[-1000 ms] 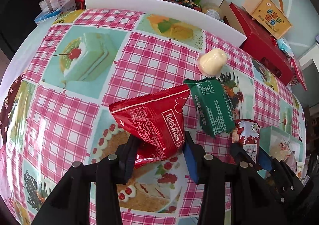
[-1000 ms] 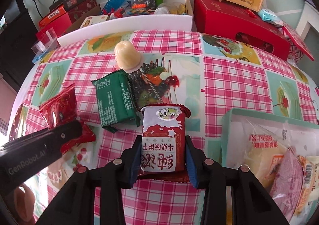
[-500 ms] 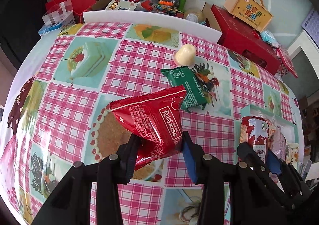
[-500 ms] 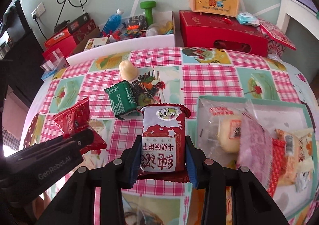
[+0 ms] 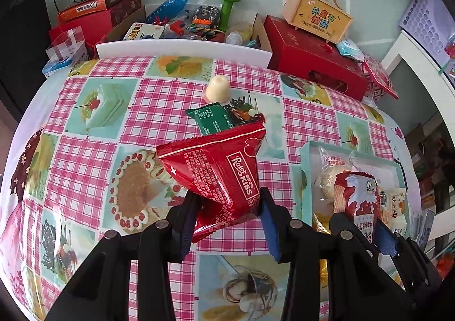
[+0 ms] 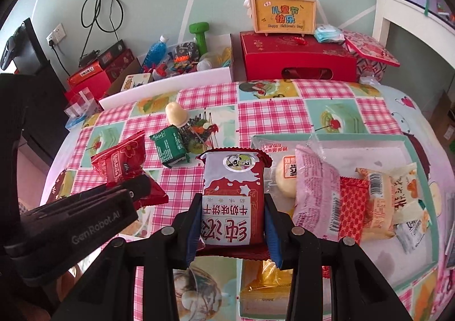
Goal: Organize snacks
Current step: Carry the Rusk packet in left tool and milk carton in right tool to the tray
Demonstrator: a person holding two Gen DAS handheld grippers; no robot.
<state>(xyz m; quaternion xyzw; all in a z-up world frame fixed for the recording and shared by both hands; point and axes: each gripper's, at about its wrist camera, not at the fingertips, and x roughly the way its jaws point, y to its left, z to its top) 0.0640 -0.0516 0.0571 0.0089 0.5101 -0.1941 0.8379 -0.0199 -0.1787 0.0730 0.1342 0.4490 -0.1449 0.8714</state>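
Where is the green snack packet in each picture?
Left wrist view: the green snack packet lies at upper center, partly behind the held red packet.
Right wrist view: it lies left of center.
Shared landmark: the cream jelly cup just beyond it.

a table held a tray at its right side, with several wrapped snacks lying side by side inside it. left of the tray, out on the table, lay a flat packet, and a small domed cup stood just behind it. a pouch was held above the table, left of the tray, between the left gripper's fingers. another packet sat between the right gripper's fingers, beside the tray's left edge. boxes stood behind the table's far edge.
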